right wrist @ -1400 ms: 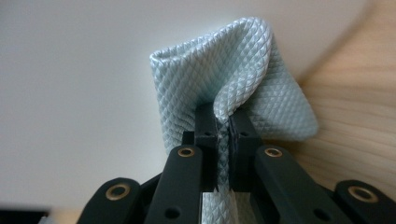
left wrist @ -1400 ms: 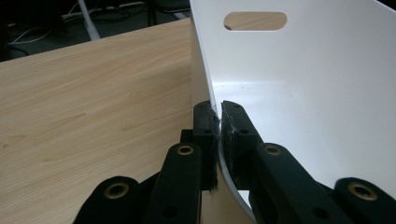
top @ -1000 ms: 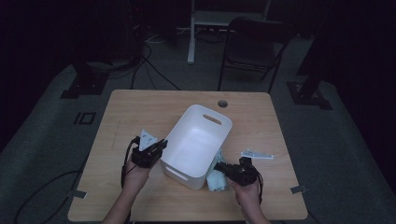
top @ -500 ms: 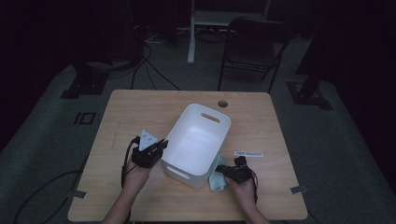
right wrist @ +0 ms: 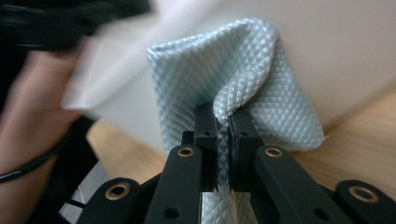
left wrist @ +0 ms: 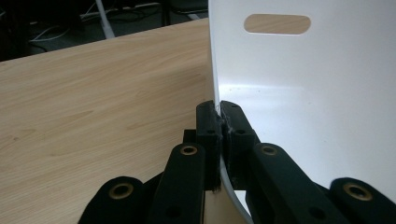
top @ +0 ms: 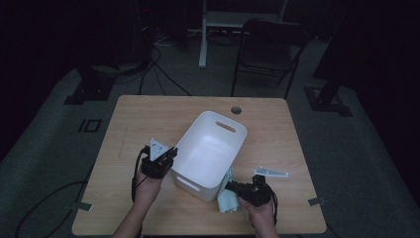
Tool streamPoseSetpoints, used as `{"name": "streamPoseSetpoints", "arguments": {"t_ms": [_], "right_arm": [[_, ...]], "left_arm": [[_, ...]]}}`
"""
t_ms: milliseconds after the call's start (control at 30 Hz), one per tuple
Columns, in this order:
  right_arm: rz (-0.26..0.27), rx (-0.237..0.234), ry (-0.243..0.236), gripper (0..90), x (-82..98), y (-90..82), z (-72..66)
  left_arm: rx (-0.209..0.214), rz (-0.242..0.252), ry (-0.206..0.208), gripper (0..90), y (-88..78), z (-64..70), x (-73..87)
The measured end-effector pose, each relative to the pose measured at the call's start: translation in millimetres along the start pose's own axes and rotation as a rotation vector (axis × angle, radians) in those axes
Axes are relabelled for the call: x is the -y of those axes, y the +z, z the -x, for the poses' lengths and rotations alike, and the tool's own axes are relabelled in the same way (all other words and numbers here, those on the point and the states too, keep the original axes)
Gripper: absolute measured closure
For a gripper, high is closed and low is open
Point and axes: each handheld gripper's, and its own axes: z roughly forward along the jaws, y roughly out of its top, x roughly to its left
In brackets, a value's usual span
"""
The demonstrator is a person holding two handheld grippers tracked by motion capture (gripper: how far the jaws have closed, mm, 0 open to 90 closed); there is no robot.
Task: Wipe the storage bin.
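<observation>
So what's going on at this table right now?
A person is working with a claw in each hand at a wooden table. The left claw is clamped on the rim of a white bin, holding it in place. The right claw is shut on a pale blue cloth, held against the outside of the bin's near wall, close to the tabletop. It looks like the bin's outside is being wiped.
</observation>
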Motion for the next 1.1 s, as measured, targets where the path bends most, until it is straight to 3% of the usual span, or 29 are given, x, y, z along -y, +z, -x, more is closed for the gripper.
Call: {"name": "streamPoseSetpoints", "arguments": {"t_ms": [100,133,200,267,300,533,567,633,700,767,900,1000,1100], "right_arm": [[0.056,0.012,-0.07,84.3,3.0,-8.5,-21.3],[0.055,0.025,-0.1,84.3,5.4,-7.6,-27.1],[0.042,0.037,-0.115,84.3,8.5,-1.9,-28.1],[0.038,0.033,-0.089,84.4,9.8,0.9,-22.8],[0.027,0.055,-0.097,84.4,10.0,2.3,-20.9],[-0.02,0.109,-0.035,84.5,14.5,15.3,1.2],[-0.045,0.148,-0.008,84.5,18.4,23.2,14.0],[-0.075,0.164,0.025,84.5,22.5,29.8,24.6],[-0.097,0.183,0.026,84.5,24.8,33.9,29.7],[-0.142,0.191,0.076,84.5,31.4,42.6,41.0],[-0.136,0.165,0.096,84.5,30.2,37.5,35.0],[-0.102,0.102,0.083,84.4,28.3,25.9,18.9],[-0.057,0.038,0.037,84.4,23.7,12.0,-3.8]], "left_arm": [[0.003,-0.001,-0.002,87.2,-0.2,0.7,0.0],[0.011,-0.001,-0.003,87.2,-0.3,0.5,0.1],[0.021,-0.004,0.002,87.2,-0.4,0.3,-0.1],[0.042,-0.003,0.002,87.1,-0.5,-1.0,0.2],[0.048,-0.002,0.007,87.1,-0.6,-0.7,0.5],[0.044,-0.006,0.008,86.9,-0.8,0.3,0.3],[0.041,-0.005,0.009,86.6,-0.9,0.5,0.4],[0.033,-0.003,0.001,86.5,-1.0,0.8,0.7],[0.023,-0.001,-0.005,86.7,-1.0,1.5,1.0],[0.005,0.008,-0.024,86.8,-1.0,2.8,2.0],[-0.012,0.014,-0.035,87.2,-0.4,4.0,2.4],[-0.016,0.016,-0.033,87.3,-0.1,4.4,2.5],[-0.019,0.015,-0.032,87.3,-0.2,4.6,2.5]]}}
